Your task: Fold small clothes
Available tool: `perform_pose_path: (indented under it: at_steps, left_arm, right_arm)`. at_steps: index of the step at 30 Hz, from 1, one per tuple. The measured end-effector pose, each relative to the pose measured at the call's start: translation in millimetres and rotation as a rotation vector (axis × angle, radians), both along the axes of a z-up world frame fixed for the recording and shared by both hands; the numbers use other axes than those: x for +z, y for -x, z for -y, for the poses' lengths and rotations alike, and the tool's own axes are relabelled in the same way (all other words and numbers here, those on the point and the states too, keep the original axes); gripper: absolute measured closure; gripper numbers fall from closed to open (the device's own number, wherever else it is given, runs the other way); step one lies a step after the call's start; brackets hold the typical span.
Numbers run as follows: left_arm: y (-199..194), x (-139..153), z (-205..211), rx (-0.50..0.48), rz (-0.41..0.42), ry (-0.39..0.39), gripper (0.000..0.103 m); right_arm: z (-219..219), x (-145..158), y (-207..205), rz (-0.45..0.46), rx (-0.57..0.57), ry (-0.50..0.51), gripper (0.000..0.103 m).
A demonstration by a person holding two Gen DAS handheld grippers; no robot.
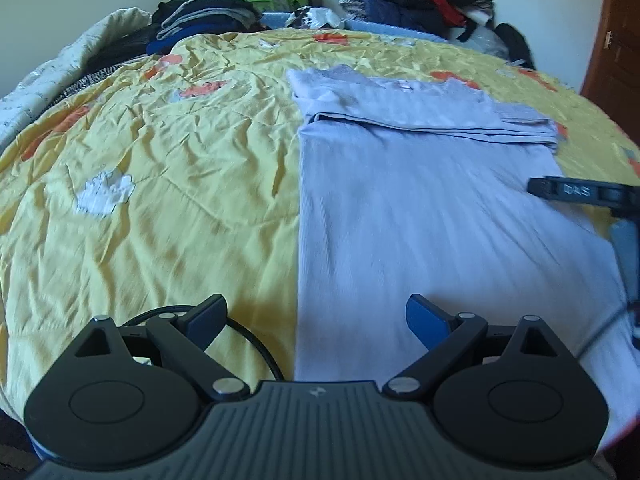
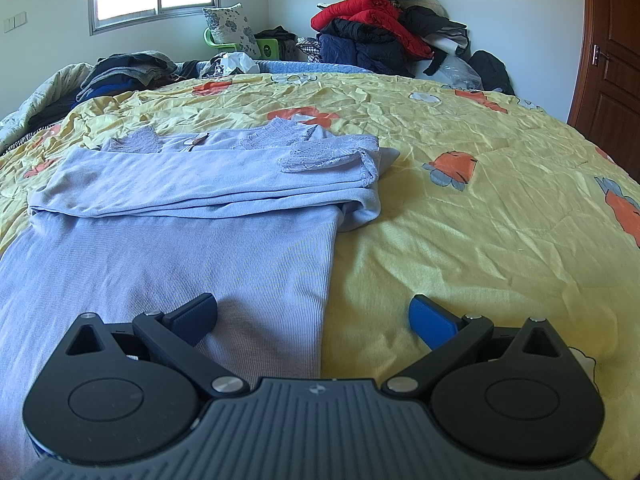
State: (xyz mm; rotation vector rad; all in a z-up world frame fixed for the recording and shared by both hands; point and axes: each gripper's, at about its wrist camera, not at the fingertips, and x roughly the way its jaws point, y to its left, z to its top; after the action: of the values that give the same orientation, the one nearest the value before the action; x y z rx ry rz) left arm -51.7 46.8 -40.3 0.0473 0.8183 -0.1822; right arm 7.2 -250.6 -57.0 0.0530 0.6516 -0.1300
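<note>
Lilac top (image 2: 192,216) spread flat on yellow quilt (image 2: 460,208), sleeves folded across its far end. Straddled at each long edge: left gripper (image 1: 316,318) and right gripper (image 2: 314,316), both wide apart, holding nothing. Beyond, heaped clothes (image 2: 380,28).

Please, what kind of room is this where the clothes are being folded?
Most likely a bedroom in a home. A wide bed with a yellow flowered quilt fills the view, a lavender top lies on it, and a pile of jackets sits against the wall beside a wooden door.
</note>
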Motion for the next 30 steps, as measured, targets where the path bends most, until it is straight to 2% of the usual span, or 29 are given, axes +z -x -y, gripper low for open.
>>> perform_pose_path:
  at_steps: [4,9,12,13,15,17,18,20,22,25,28,30]
  left_arm:
    - [15,2,-9,-0.061,-0.018,0.024,0.006]
    - [29,-3,-22,-0.162,-0.088,0.095,0.006]
    - [36,-4,-24,-0.205,-0.1,0.099,0.006]
    - [38,-5,-25,-0.216,-0.104,0.104,0.006]
    - [39,-5,-26,-0.236,-0.113,0.116,0.006]
    - [42,-6,-27,-0.256,-0.122,0.128,0.003]
    - [42,-5,-28,-0.258,-0.124,0.142,0.003]
    - [43,-6,-29,-0.272,-0.13,0.173,0.002]
    - [43,-6,-29,-0.291,-0.138,0.2,0.002]
    - [42,-5,-32,-0.332,-0.163,0.227,0.001]
    - [42,-5,-40,-0.403,-0.209,0.27,0.001]
    - [42,-5,-46,-0.423,-0.228,0.299,0.001]
  right_arm:
    - [-2,0,-10,-0.007,0.032,0.0,0.0]
    - [0,0,-15,-0.002,0.029,-0.014,0.0]
    - [0,1,-14,-0.007,0.04,-0.005,0.0]
    - [2,3,-13,-0.014,0.058,-0.004,0.003]
    - [8,11,0,0.016,0.089,-0.028,0.01]
    - [13,25,30,0.095,0.113,-0.046,0.008]
    - [14,31,46,0.125,0.143,-0.042,0.002]
    - [20,41,74,0.121,0.237,-0.063,0.001]
    - [32,48,97,0.081,0.322,-0.139,0.004]
    - [59,50,121,-0.01,0.388,-0.292,0.01]
    - [90,38,135,-0.136,0.417,-0.483,0.014]
    - [103,26,142,-0.2,0.423,-0.553,0.02]
